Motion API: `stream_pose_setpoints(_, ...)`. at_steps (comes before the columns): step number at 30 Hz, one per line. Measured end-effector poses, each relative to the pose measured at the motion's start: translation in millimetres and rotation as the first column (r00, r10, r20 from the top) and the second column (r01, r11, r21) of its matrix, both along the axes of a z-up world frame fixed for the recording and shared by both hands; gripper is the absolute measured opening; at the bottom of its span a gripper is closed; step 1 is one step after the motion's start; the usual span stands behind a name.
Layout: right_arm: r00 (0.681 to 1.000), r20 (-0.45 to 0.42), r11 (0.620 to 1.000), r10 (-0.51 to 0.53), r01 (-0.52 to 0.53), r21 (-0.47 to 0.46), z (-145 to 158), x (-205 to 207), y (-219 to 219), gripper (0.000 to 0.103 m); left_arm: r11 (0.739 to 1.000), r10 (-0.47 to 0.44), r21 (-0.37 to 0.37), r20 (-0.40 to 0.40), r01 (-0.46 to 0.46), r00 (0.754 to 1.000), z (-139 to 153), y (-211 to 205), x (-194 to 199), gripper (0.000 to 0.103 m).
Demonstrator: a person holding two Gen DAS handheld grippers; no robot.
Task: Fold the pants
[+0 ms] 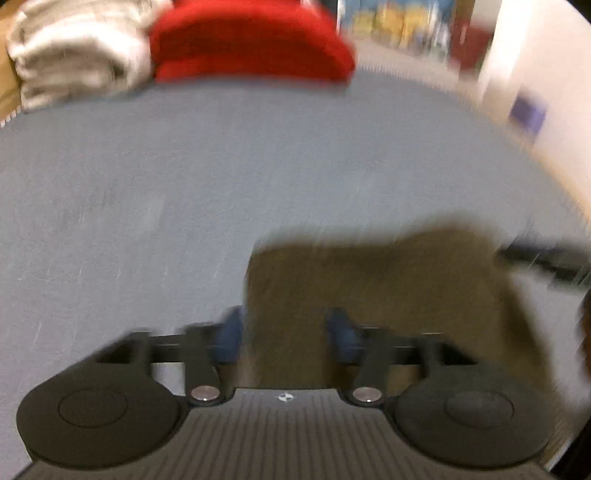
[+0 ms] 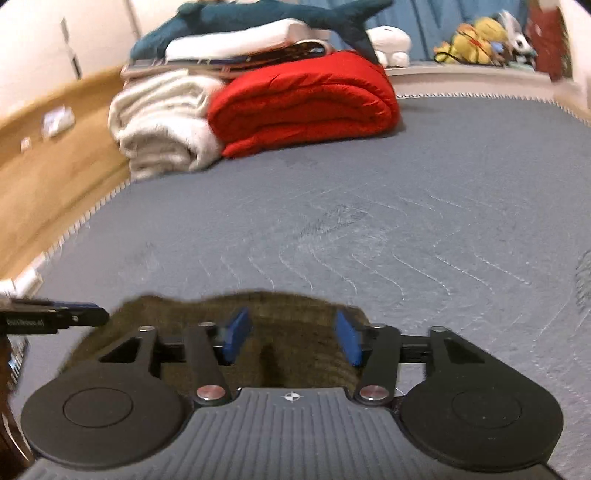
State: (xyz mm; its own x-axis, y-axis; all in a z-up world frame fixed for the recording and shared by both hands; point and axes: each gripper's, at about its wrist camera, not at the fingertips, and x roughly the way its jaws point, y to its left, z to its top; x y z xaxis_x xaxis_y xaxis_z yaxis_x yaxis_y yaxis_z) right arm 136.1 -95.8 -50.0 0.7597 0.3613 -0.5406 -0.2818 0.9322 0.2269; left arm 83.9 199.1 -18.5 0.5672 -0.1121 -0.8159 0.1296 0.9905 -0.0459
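Two fisheye views are looking out over a bed covered with a grey quilted cover [image 2: 406, 206].

In the left wrist view, which is blurred, the left hand-held gripper [image 1: 286, 334] is hanging over folded olive-brown pants [image 1: 388, 288]. Its blue pads [image 1: 229, 336] are standing apart, released, with one pad over the bed cover just beside the left edge of the pants and the other over the cloth; nothing is being grasped. The pants are lying on the bed's near part, towards the right of this view.

In the right wrist view, the right hand-held gripper [image 2: 293, 338] is also released, its blue pads [image 2: 236, 334] spread wide above the pants [image 2: 295, 325] and not pressing on them. The pants are lying flat on the bed near its near edge, directly under this gripper. The tip of the left hand-held gripper [image 2: 74, 315] is showing at the left of this view, just beside the pants.

At the bed's far edge, towards its left corner, a rolled red quilt [image 2: 306, 103] is resting beside a folded cream blanket [image 2: 162, 125], the two touching. A teal plush shark [image 2: 258, 18] is lying on a stack behind them. Yellow soft toys [image 2: 476, 37] are sitting farther back on the right.
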Motion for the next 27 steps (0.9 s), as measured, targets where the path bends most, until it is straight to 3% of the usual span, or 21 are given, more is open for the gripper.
stream_pose_setpoints(1,1.000,-0.016,1.000,-0.006,0.006,-0.029,-3.1,-0.5,2.4,0.073,1.000,0.019,0.010,0.001,-0.019,1.000,-3.8,5.1,-1.6,0.084)
stream_pose_setpoints(6,0.989,-0.139,0.999,-0.054,0.053,-0.014,-16.5,0.6,-6.3,0.084,0.987,0.096,-0.134,0.011,-0.094,0.995,4.2,30.1,-8.6,0.085)
stream_pose_setpoints(8,0.983,-0.181,0.999,-0.042,0.043,0.001,-18.2,0.2,-9.8,0.096,0.965,0.122,-0.224,-0.090,-0.140,0.988,-8.9,38.7,0.6,0.087)
stream_pose_setpoints(11,0.941,-0.336,0.996,0.049,-0.019,0.092,-37.7,6.3,-15.8,0.098,0.916,0.125,-0.351,-0.212,-0.195,0.969,-38.2,48.7,6.4,0.093)
stream_pose_setpoints(13,0.913,-0.403,0.990,0.067,-0.012,0.138,-52.3,8.0,-19.7,0.098,0.883,0.129,-0.412,-0.251,-0.226,0.959,-50.3,55.2,9.7,0.094)
stream_pose_setpoints(15,0.901,-0.424,0.983,0.090,-0.012,0.182,-61.1,9.2,-22.9,0.100,0.870,0.124,-0.436,-0.258,-0.230,0.958,-52.2,55.5,11.2,0.094)
stream_pose_setpoints(16,0.908,-0.406,0.983,0.104,-0.032,0.182,-59.7,7.4,-21.7,0.097,0.873,0.113,-0.437,-0.250,-0.216,0.962,-52.8,52.5,13.5,0.091)
stream_pose_setpoints(17,0.911,-0.392,0.980,0.130,-0.059,0.188,-58.3,6.7,-19.6,0.079,0.886,0.111,-0.417,-0.233,-0.202,0.966,-50.5,47.6,13.8,0.088)
stream_pose_setpoints(20,0.916,-0.358,0.964,0.178,-0.090,0.251,-52.6,4.4,-20.7,0.043,0.900,0.128,-0.386,-0.209,-0.202,0.970,-48.5,40.8,15.9,0.076)
stream_pose_setpoints(23,0.924,-0.333,0.946,0.189,-0.080,0.316,-40.8,4.5,-31.1,0.036,0.906,0.119,-0.385,-0.169,-0.177,0.978,-38.1,27.0,19.3,0.064)
stream_pose_setpoints(27,0.962,-0.233,0.952,0.143,-0.069,0.300,-14.8,-0.2,-55.6,0.036,0.896,0.066,-0.432,-0.095,-0.101,0.993,-24.8,-16.0,37.0,0.058)
